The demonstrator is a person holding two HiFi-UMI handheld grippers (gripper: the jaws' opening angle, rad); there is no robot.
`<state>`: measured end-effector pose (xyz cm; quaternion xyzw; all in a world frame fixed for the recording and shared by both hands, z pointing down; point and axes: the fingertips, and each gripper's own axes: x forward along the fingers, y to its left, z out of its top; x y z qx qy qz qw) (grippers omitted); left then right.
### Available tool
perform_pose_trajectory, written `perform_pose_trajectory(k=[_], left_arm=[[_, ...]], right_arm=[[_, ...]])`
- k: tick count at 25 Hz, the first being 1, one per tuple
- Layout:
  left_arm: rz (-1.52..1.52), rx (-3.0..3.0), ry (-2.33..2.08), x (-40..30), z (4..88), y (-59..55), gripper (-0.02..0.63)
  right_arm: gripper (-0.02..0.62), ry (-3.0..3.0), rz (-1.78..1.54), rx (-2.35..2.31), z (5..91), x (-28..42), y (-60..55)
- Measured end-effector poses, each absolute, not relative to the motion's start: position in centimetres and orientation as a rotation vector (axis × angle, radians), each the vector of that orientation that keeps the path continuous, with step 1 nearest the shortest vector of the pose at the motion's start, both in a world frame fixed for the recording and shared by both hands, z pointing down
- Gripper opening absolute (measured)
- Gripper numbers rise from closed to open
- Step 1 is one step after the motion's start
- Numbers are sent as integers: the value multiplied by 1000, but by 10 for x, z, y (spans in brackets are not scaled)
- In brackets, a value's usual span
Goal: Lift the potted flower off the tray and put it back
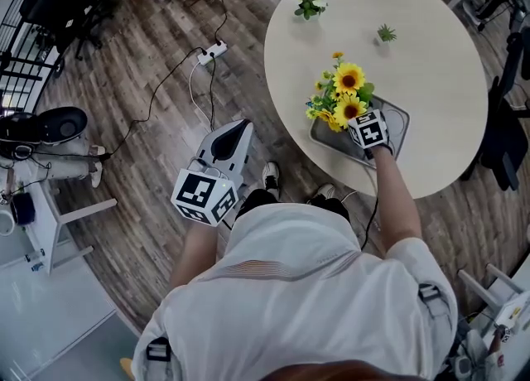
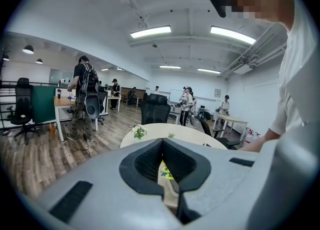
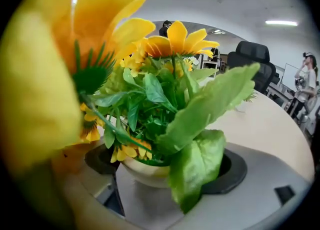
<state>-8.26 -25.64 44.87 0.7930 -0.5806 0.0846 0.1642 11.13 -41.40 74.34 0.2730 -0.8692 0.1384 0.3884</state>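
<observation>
The potted flower [image 1: 344, 94], yellow sunflowers with green leaves in a cream pot [image 3: 142, 171], stands over the grey tray [image 1: 400, 122] near the round table's front edge. My right gripper [image 1: 356, 116] reaches in from the front, one jaw on each side of the pot and shut on it; a big leaf hides the right-hand contact. Grey tray floor shows just under the pot [image 3: 145, 199]. My left gripper [image 1: 240, 128] hangs over the floor left of the table, shut with nothing in it [image 2: 162, 143].
Two small green plants [image 1: 310, 4] [image 1: 386, 34] stand at the far side of the table [image 1: 431, 65]. A power strip with cables [image 1: 213, 53] lies on the wooden floor. A dark chair [image 1: 507, 118] sits at the right. Several people [image 2: 84, 99] stand in the office.
</observation>
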Motion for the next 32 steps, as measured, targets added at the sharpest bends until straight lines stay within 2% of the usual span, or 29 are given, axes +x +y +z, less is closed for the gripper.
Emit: perform_pose_trajectory(k=[9,18,32], left_arm=[[219,2304,-1613,-73,444,-265,5],[148,2424,-1532,-52,425,-286,5],[32,2777,-1163,59,372,-321,5]], right_arm=[[479,-2303,277,841,685,117,-421],[479,-2440,306,1010,552,132,-407],[479,-2367,319,1355,402,252,-333]])
